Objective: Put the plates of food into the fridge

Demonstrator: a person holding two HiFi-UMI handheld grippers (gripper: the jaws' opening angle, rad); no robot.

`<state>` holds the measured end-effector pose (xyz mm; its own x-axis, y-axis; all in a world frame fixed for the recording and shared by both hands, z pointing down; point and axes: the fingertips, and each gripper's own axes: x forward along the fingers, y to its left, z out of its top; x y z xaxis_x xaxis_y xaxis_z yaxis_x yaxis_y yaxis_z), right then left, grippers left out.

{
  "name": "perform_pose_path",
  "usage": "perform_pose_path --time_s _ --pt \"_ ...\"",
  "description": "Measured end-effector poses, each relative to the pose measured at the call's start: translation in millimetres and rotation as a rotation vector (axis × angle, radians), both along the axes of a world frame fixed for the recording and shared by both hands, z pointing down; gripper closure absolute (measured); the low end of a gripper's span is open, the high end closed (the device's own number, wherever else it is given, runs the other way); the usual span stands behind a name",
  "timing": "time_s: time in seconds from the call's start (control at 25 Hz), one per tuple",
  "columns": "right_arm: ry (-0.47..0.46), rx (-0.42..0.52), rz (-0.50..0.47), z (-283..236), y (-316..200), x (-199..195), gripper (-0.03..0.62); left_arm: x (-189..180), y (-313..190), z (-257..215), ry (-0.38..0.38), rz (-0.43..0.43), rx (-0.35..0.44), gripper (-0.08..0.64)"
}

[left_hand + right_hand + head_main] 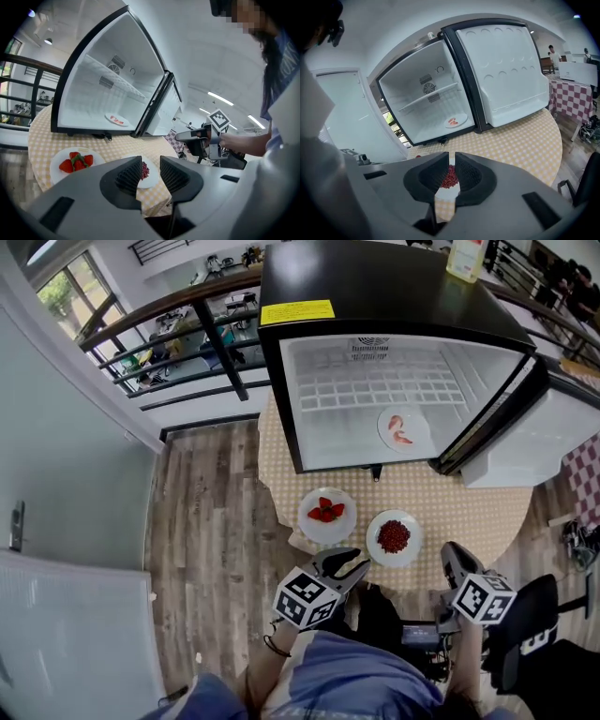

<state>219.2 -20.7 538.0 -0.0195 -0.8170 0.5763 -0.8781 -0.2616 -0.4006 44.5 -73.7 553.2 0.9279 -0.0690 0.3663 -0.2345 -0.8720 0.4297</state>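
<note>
A small black fridge (394,296) stands open on a round table with a yellow checked cloth (473,512). One plate of pink food (403,430) lies on the fridge floor. In front of it sit a plate of strawberries (326,514) and a plate of small red berries (394,537). My left gripper (352,564) hovers at the table's near edge between the two plates, jaws apart with nothing between them (151,161). My right gripper (453,550) hangs just right of the berry plate (450,180), its jaws nearly together and holding nothing.
The fridge door (525,442) swings out to the right over the table. A bottle (466,259) stands on top of the fridge. A black office chair (536,634) is at my right, wooden floor (206,521) at my left, and a railing (178,324) behind.
</note>
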Motion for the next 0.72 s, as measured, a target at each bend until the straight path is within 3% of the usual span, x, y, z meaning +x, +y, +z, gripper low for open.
perform_pose_path --time_s 0.24,0.36,0.48,0.72 --pt "-0.03 -0.113 -0.18 48 -17 19 0.554 15 4 45 -0.099 -0.047 -0.092 0.419" --pt "-0.079 -0.176 -0.263 76 -23 18 0.494 23 5 67 -0.159 -0.059 -0.125 0.4" --pt "-0.099 -0.226 -0.345 101 -29 13 0.482 30 3 88 -0.217 -0.079 -0.158 0.376" --pt "-0.124 -0.292 -0.434 136 -36 3 0.479 35 -8 114 -0.284 -0.175 -0.215 0.362"
